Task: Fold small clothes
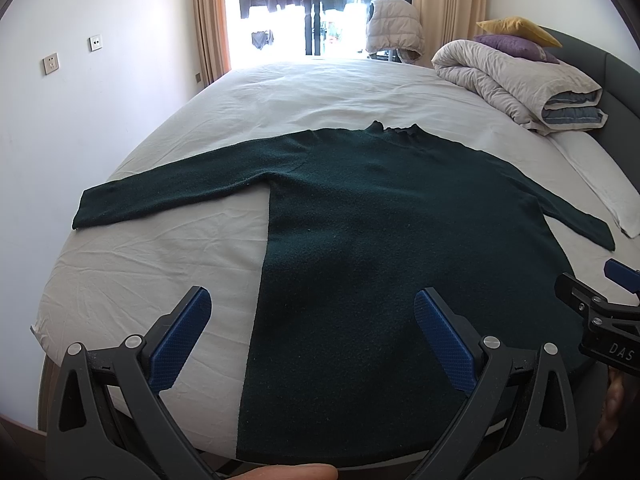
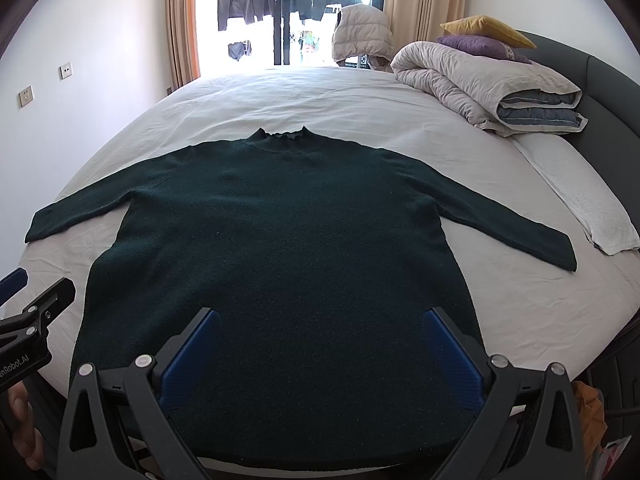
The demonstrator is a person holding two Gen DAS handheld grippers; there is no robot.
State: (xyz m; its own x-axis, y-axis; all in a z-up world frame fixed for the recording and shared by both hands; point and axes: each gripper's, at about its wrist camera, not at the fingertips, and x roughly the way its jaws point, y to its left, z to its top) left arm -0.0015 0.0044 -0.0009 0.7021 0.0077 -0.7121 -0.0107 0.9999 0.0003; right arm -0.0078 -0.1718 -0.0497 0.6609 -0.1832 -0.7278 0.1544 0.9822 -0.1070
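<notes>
So there's a dark green knitted sweater with long sleeves (image 2: 280, 248) spread flat on a bed with a white wrinkled sheet (image 2: 500, 292), collar pointing toward the window, hem at the near edge of the bed. Both sleeves are stretched out sideways, one to each side, lying flat on the sheet.

The left claw (image 1: 312, 340) hangs over the near left part of the sweater with its blue-padded fingers (image 1: 180, 344) spread wide apart, nothing between them; one finger sits over bare sheet and the other over the knit. The right claw (image 2: 320, 356) is over the sweater's hem area, fingers also wide apart and empty. Can't really tell whether either one is touching the fabric or just above it.

Off to the far right on the bed there's a rolled-up beige and blue duvet (image 2: 488, 88) with a purple pillow (image 2: 476, 46) and a mustard yellow pillow (image 2: 486, 28) stacked on it. A folded white towel (image 2: 584, 204) lies along the right edge, just beside the right sleeve's cuff.
</notes>
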